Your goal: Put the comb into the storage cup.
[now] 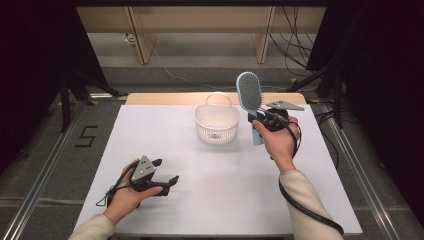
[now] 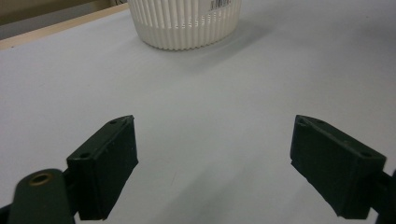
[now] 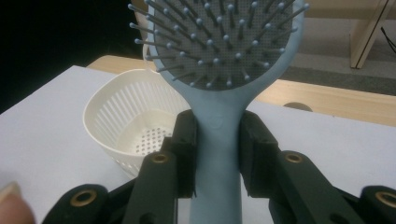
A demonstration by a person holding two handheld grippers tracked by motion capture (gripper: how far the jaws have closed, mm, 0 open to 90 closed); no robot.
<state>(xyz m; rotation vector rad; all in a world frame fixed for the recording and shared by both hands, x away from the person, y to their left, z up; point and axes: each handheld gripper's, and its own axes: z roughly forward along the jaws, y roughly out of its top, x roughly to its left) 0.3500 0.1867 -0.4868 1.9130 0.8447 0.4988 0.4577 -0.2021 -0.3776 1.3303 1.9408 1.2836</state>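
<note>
up above the table (image 1: 200, 200), the right gripper (image 1: 261, 121) has its jaws closed on the handle of a pale blue hairbrush (image 1: 249, 95), which stands upright with its bristled head at the top. in the right gripper view the two black jaws press the hairbrush (image 3: 219, 140) neck from both sides, bristles facing the camera. the brush is in the air just to the right of a white slotted basket (image 1: 216, 123), which sits on the white table cover toward the far side, its thin handle raised. in the right gripper view that basket (image 3: 126, 126) lies behind and left of the jaws, perforated bottom visible.

the left gripper (image 1: 165, 172) rests low at the near left of the table, held in the person's left hand (image 1: 125, 197), jaws spread wide with nothing between them. in the left gripper view the jaws stand far apart over bare cover, with the basket (image 2: 184, 23) ahead.
</note>
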